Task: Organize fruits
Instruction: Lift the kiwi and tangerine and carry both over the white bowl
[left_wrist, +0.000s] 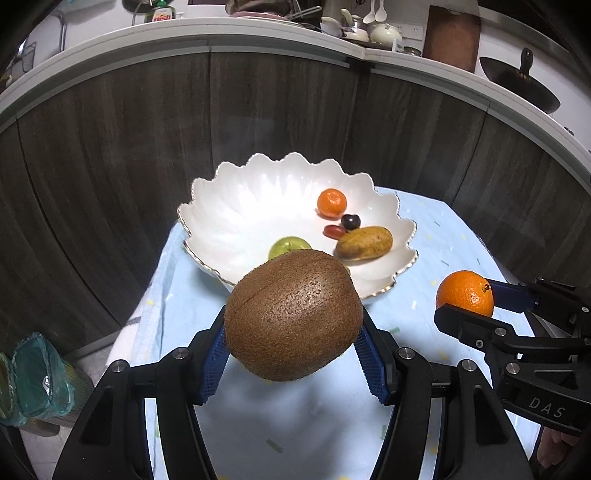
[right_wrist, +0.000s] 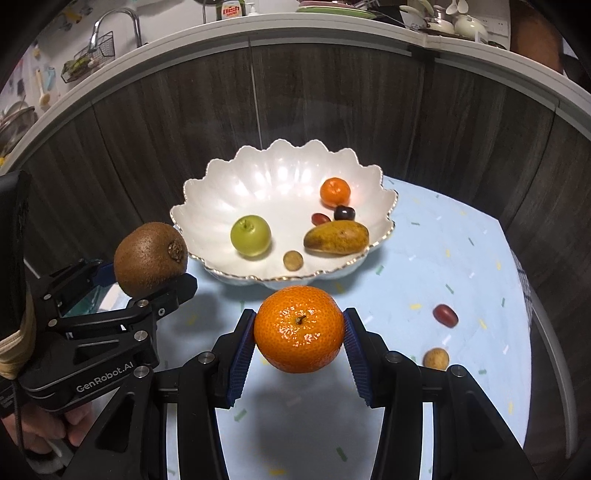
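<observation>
A brown kiwi (left_wrist: 293, 315) hangs above the table, and my left gripper (left_wrist: 293, 332) is shut on it; the same kiwi (right_wrist: 149, 256) and left gripper (right_wrist: 147, 280) show at the left of the right wrist view. My right gripper (right_wrist: 300, 332) is shut on an orange tangerine (right_wrist: 299, 328), also seen as the tangerine (left_wrist: 464, 293) in the right gripper (left_wrist: 469, 299) at the right of the left wrist view. Just beyond both stands a white scalloped bowl (right_wrist: 221, 192) holding a green apple (right_wrist: 250, 235), a small tangerine (right_wrist: 334, 191), a pear (right_wrist: 336, 238), a dark grape (right_wrist: 344, 213), a red date (right_wrist: 320, 218) and a small brown fruit (right_wrist: 293, 260).
A light blue cloth (right_wrist: 443, 258) covers the small table. On it at the right lie a red date (right_wrist: 445, 315) and a small tan fruit (right_wrist: 436, 359). Dark wood cabinet fronts (right_wrist: 332, 103) rise close behind the bowl. A bin with a green bag (left_wrist: 37, 376) stands on the floor at the left.
</observation>
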